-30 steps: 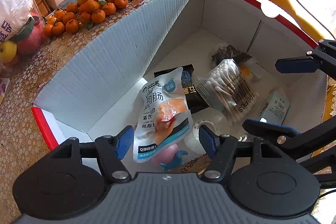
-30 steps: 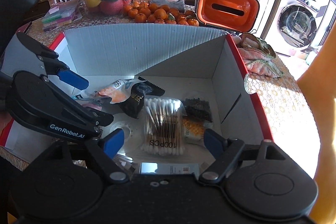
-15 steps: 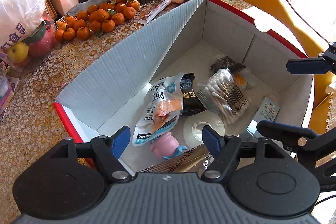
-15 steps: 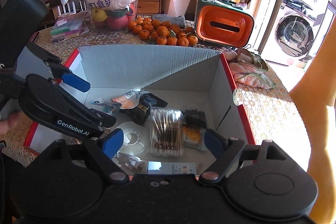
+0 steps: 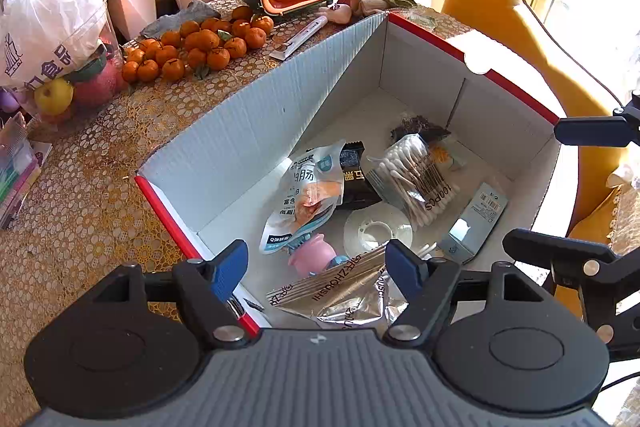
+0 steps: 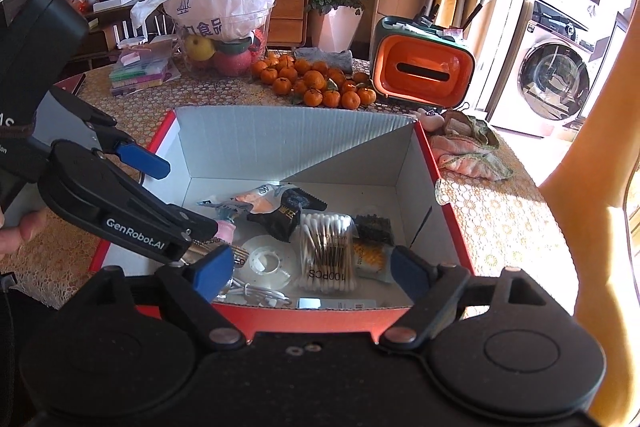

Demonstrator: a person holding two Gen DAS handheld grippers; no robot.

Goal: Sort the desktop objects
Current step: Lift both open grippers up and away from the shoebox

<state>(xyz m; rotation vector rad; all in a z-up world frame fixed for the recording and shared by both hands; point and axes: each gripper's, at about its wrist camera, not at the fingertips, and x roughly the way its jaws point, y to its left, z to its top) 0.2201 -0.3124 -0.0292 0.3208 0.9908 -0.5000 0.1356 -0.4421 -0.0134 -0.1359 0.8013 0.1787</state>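
Only the right wrist view took in the room behind the table (image 6: 500, 227): a washing machine (image 6: 554, 79), a dark screen on the wall, and a thumb (image 6: 22, 233) on the left hand-held gripper's handle. Only the left wrist view showed the silver foil packet (image 5: 344, 291) at the near end of the cardboard box (image 5: 248, 135) and a white tube (image 5: 298, 39) lying on the table beside the tangerines (image 5: 200, 47).

The box sat on the table with its red rim up and held the sorted things: a snack pouch (image 5: 306, 195) leaning over a black wrapper (image 5: 356, 179), a bag of cotton swabs (image 5: 416, 179), a pink toy (image 5: 314, 257), a clear round lid (image 5: 376, 231) and a small flat carton (image 5: 476, 219). An orange tissue holder (image 6: 424, 71) stood beyond the box.

The left hand-held gripper (image 5: 316, 267) hung above the box's near end, blue pads wide apart, holding nothing. The right hand-held gripper (image 6: 308, 271) was likewise spread and empty over the box's near edge.
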